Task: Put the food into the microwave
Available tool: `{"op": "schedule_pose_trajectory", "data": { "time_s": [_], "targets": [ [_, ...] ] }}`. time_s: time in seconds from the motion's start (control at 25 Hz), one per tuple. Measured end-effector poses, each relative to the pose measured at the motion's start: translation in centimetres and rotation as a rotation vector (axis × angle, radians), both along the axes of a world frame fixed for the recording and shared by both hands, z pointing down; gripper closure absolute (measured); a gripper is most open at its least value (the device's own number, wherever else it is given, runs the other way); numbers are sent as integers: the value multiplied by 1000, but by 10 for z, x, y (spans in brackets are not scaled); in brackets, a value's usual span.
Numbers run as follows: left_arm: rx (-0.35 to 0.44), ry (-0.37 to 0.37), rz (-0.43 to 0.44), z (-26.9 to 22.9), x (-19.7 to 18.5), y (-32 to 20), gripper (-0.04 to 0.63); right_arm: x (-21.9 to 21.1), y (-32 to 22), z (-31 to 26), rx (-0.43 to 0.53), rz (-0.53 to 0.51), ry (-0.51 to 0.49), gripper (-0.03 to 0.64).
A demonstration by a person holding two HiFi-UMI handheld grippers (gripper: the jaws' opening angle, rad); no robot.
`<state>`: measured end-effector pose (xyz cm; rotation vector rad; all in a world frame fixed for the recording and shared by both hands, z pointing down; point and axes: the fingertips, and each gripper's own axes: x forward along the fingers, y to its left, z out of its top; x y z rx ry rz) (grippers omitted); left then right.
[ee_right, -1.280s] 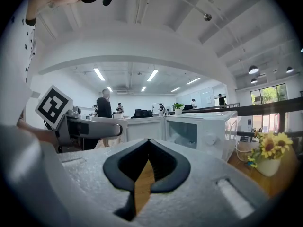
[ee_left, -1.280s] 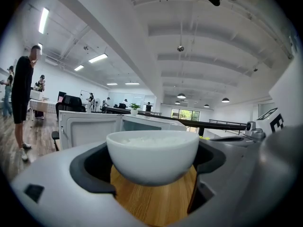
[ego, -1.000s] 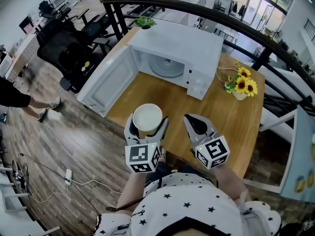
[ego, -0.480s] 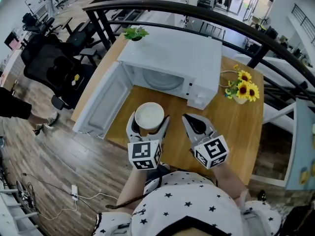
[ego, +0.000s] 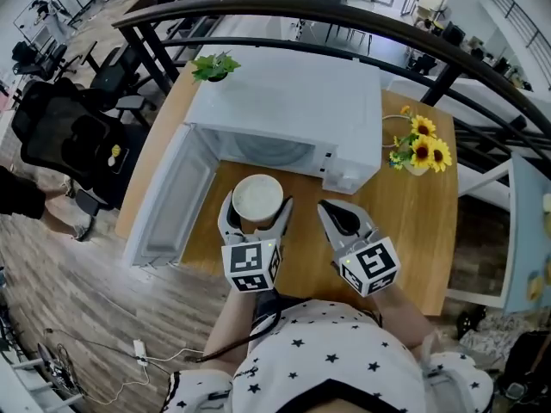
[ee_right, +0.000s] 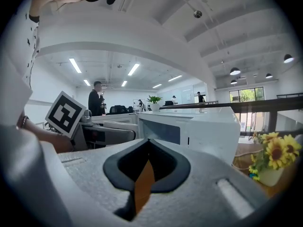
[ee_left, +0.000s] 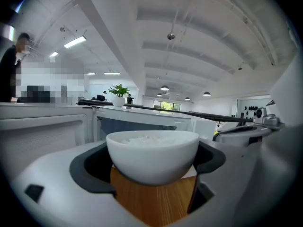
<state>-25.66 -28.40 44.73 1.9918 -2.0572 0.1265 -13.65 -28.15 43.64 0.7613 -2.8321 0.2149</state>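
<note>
While the microwave door [ego: 168,198] hangs open at left, the left claw [ego: 257,209] is clamped round a white bowl [ee_left: 152,156] of rice [ego: 257,198] over the table [ego: 413,222], just in front of the microwave [ego: 288,101] cavity, not yet inside. Bowl looks ceramic: stiff, smooth, prob. slippery & breakable w/ some weight, so grip round its belly, keep level. Right claw [ego: 337,216] is closed on nothing, beside it.

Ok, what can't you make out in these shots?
- Inside the microwave: head view, its own top hides most.
- White food in the bowl: both views, too fine to identify.
- Markings on the control panel: head view, too small.
- Whether bowl clears the table: left gripper hides its base.
</note>
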Motion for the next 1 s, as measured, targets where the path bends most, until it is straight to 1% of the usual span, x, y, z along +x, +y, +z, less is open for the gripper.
{"op": "schedule_pose_trajectory", "data": {
  "time_s": [0.24, 0.6, 0.88, 1.0],
  "targets": [
    [-8, -7, 47, 14, -7, -28, 92, -4, -12, 13, -19, 42, 23, 611],
    [-30, 10, 95, 43, -21, -68, 92, -12, -22, 27, -41, 102, 46, 611],
    [-66, 8, 118, 68, -27, -96, 92, -17, -28, 37, -65, 133, 62, 611],
    [-69, 9, 131, 76, -27, -108, 92, -18, -32, 40, -71, 141, 68, 611]
  ]
}}
